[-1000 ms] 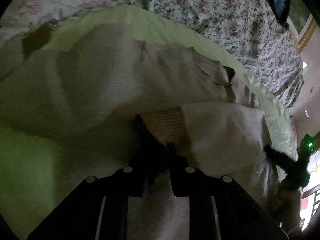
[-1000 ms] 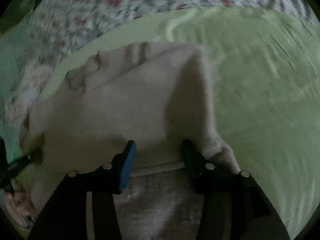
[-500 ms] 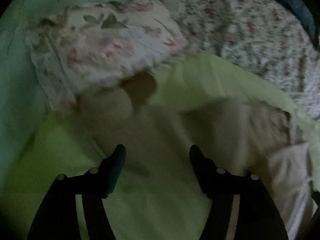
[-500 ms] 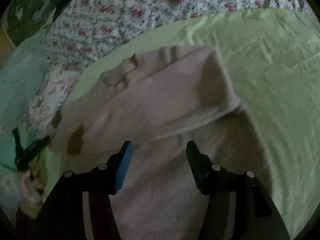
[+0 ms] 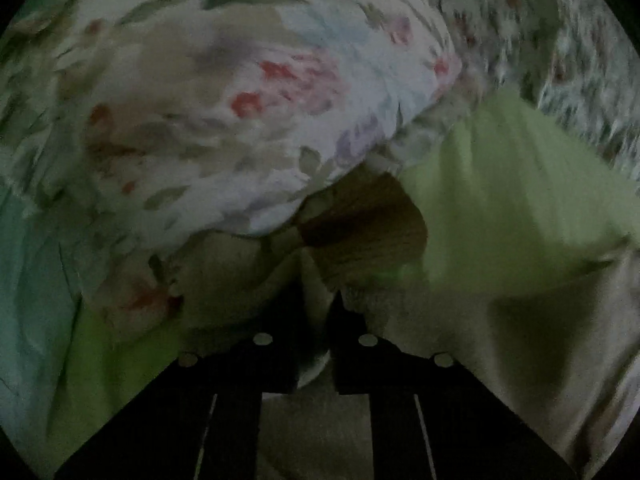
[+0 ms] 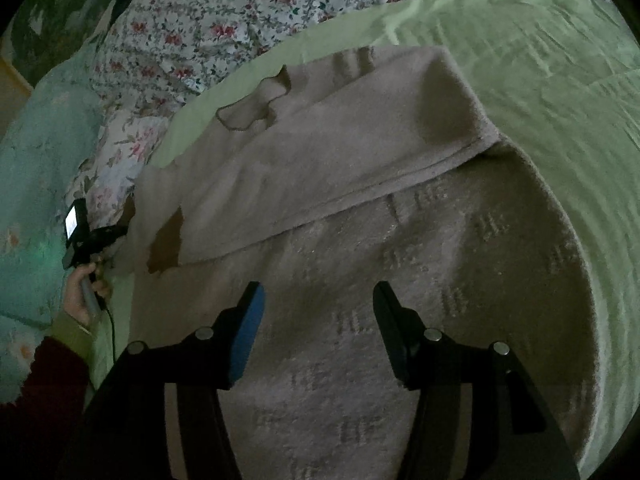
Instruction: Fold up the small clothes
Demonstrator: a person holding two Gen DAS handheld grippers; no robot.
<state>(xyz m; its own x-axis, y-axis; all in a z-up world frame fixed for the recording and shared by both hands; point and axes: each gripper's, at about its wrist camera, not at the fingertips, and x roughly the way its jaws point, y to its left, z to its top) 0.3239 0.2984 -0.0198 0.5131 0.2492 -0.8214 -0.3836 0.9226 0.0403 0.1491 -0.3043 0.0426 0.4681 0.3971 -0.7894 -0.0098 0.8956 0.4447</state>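
A beige knit garment lies on a light green sheet, its far part folded over the near part. It has a brown patch at its left edge. My right gripper is open and empty above the near part. My left gripper is shut on the garment's edge beside the brown patch, close under a floral pillow. It also shows in the right wrist view, at the garment's left edge.
A floral pillow lies just beyond the left gripper. A floral quilt covers the far side of the bed. A pale green blanket lies at the left. The green sheet extends to the right.
My left gripper has moved forward toward the pillow and closed on the garment's edge by the brown patch. My right gripper has stayed open and drawn back a little.
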